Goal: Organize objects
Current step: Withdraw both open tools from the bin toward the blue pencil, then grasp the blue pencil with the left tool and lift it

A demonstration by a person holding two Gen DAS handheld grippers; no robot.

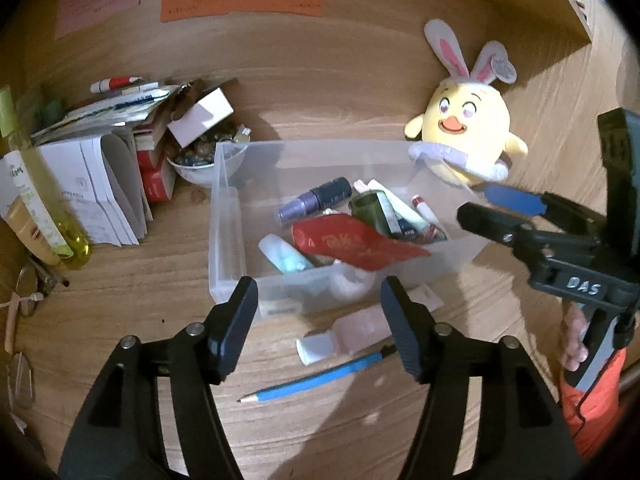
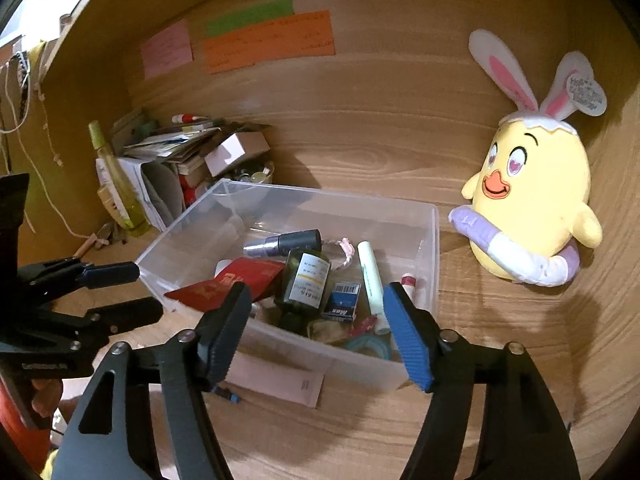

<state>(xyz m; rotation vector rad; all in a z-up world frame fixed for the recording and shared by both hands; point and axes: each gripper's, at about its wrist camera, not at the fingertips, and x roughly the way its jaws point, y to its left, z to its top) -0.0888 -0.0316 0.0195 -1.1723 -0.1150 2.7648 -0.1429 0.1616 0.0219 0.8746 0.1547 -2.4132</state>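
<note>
The blue pencil (image 1: 316,380) lay crosswise just ahead of the left gripper (image 1: 320,320), which was nearer; both grippers gaped wide, empty.

Open-topped bin (image 1: 224,216); plush (image 1: 468,136) alongside

Right gripper (image 1: 476,204) reads "DAS"; small blue box (image 2: 341,300) reads "Max".

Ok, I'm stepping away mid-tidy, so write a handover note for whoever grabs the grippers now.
Left gripper: open, empty, above the desk in front of the clear plastic bin.
Right gripper: open, empty, at the bin's near wall.
Done: red envelope, dark green bottle and small tubes lie in the bin.
Left: blue pencil and pale pink bottle lie on the wooden desk.
</note>
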